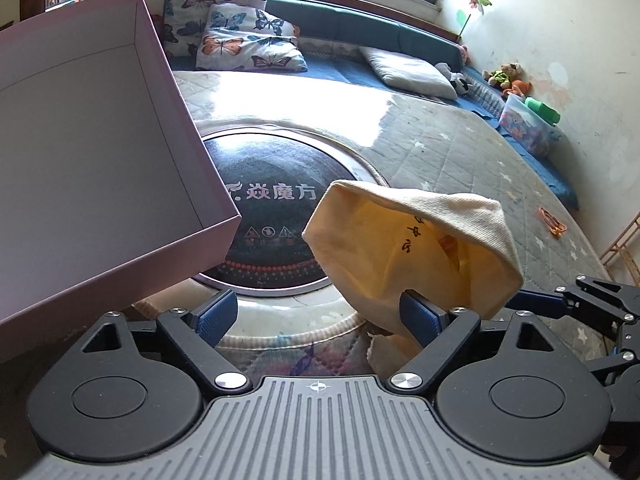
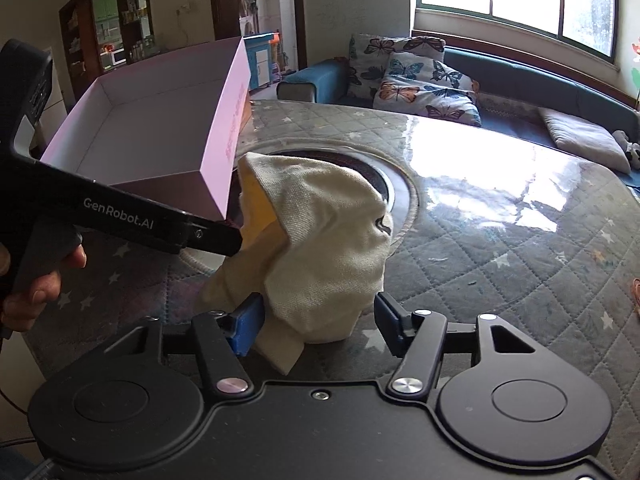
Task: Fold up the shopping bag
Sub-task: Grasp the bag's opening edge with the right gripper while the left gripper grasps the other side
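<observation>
Cream cloth shopping bag sits bunched up between our wide-open, empty left gripper and right gripper above the quilted table, so we think pinching comes next.

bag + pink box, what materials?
Shopping bag: looks like cream woven canvas, matte; visible weave, soft slumping folds, yellower inside.
Pink box: likely paperboard, smooth matte; thin straight walls, crisp corners, though the pictures leave coated card open.
</observation>
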Available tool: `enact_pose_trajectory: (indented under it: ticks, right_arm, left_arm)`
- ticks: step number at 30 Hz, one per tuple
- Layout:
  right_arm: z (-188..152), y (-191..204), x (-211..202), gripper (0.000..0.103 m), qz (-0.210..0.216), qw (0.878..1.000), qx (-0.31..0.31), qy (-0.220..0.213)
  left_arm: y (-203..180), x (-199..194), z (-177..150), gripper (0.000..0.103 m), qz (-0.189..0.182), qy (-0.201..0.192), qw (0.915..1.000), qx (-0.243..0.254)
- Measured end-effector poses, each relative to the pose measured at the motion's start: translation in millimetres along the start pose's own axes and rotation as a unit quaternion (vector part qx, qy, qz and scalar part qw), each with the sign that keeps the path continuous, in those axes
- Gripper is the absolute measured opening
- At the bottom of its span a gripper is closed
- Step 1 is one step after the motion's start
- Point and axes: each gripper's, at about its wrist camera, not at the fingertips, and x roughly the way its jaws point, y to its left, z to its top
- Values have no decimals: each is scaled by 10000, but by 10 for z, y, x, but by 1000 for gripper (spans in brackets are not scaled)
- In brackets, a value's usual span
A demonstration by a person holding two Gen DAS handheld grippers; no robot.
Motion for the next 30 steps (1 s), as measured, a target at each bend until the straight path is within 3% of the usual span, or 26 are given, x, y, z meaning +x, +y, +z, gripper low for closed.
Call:
enact_pose_trajectory:
  ticks: [18, 30]
  right_arm:
    - [27, -149, -6, 55, -278, 9994, 104, -184]
    - [92, -139, 65, 36, -224, 9995, 7, -241]
  left_arm:
    - [221, 195, 129, 89, -35, 118, 9999, 85]
    - [412, 293, 229, 89, -97, 146, 9998, 72]
